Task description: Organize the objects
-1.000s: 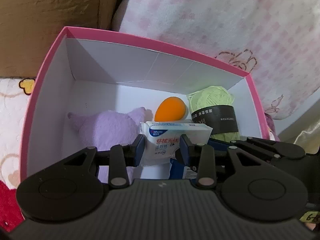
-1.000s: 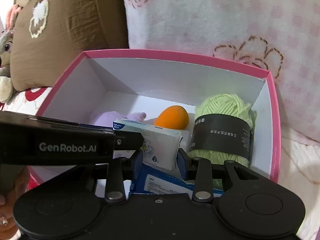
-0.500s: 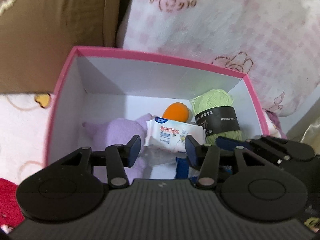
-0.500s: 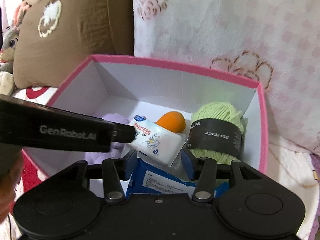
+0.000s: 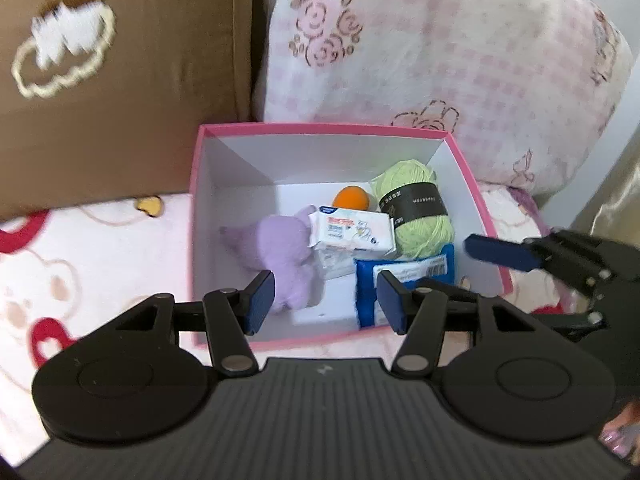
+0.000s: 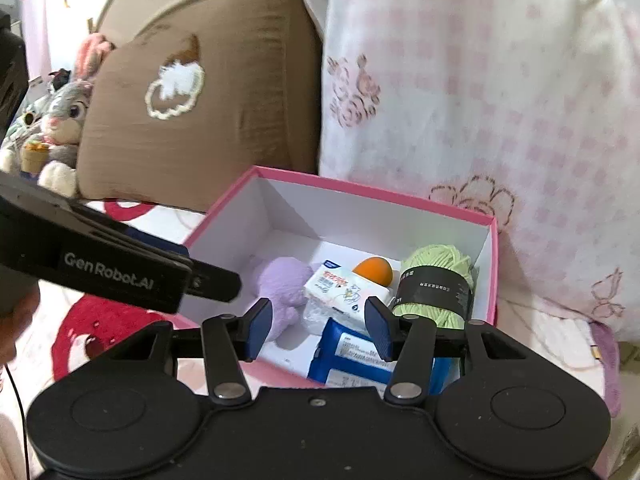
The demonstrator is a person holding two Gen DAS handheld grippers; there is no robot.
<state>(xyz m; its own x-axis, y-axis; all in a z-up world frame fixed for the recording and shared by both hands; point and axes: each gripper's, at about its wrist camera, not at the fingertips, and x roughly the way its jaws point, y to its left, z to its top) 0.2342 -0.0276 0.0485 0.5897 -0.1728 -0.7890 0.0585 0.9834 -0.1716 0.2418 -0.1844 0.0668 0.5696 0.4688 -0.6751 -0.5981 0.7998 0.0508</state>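
A pink box (image 5: 320, 129) with white walls (image 6: 372, 196) sits on the bed. In it lie a purple plush toy (image 5: 282, 256), a white tissue pack (image 5: 352, 234), an orange ball (image 5: 351, 199), a green yarn ball (image 5: 418, 210) and a blue wipes pack (image 5: 404, 276). The same things show in the right wrist view: plush (image 6: 280, 280), tissue pack (image 6: 344, 290), ball (image 6: 373, 272), yarn (image 6: 438, 284), wipes pack (image 6: 352, 356). My left gripper (image 5: 326, 300) is open and empty, above the box's near edge. My right gripper (image 6: 318, 326) is open and empty, near the box's front.
A brown cushion (image 6: 200, 120) and a pink-checked pillow (image 6: 480, 100) stand behind the box. A grey rabbit plush (image 6: 60, 120) sits far left. The bed cover (image 5: 92, 240) is pink with red and bear prints. The right gripper's finger (image 5: 500, 254) reaches over the box's right wall.
My left gripper opened, let go of the white tissue pack into the box and pulled back and up. My right gripper pulled back too and opened wider.
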